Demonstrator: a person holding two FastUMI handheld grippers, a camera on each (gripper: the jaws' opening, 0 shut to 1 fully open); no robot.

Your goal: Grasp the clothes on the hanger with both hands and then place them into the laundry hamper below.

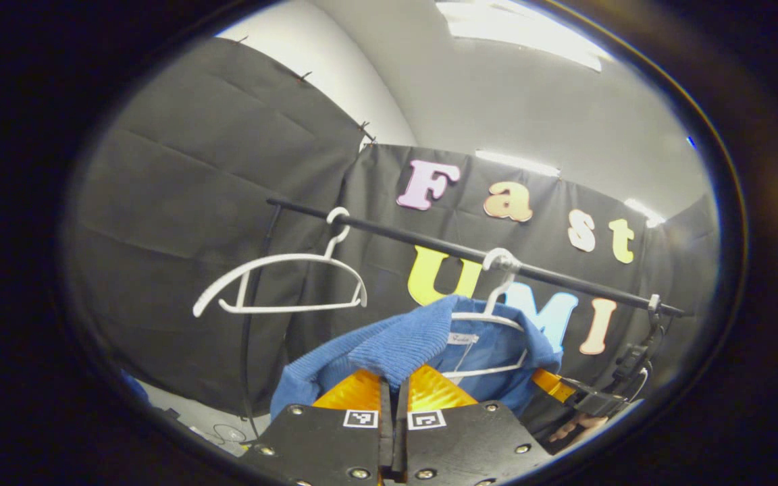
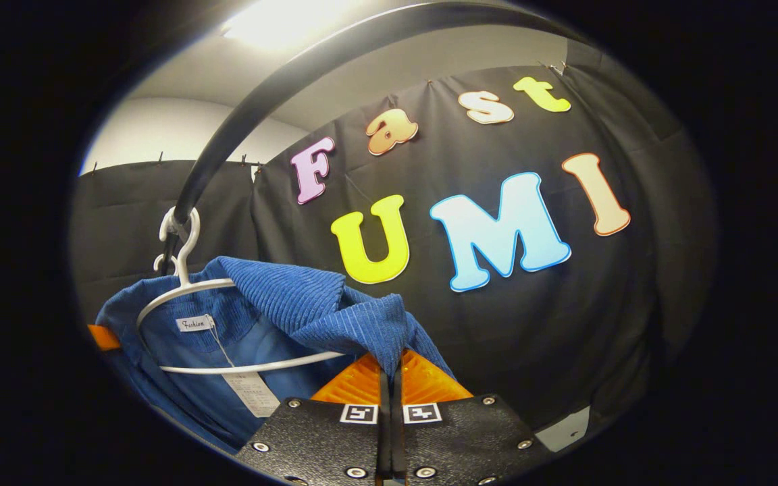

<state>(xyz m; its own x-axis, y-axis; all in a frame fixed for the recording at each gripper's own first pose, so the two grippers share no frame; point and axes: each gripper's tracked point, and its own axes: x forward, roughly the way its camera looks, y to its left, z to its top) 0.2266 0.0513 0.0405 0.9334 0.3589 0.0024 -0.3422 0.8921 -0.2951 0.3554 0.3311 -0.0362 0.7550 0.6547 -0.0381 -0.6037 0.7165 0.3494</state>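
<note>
Left claw [image 1: 394,388] is pinching a fold of the blue top [image 1: 396,347] between its orange fingers [image 1: 355,391]. The top's white hanger [image 1: 490,317] is hooking the black rail [image 1: 429,239]; an empty hanger [image 1: 281,283] is dangling at 10 o'clock.

Black rail [image 1: 429,239] with an empty white hanger [image 1: 281,287] and a blue-garment hanger [image 1: 494,317].
</note>
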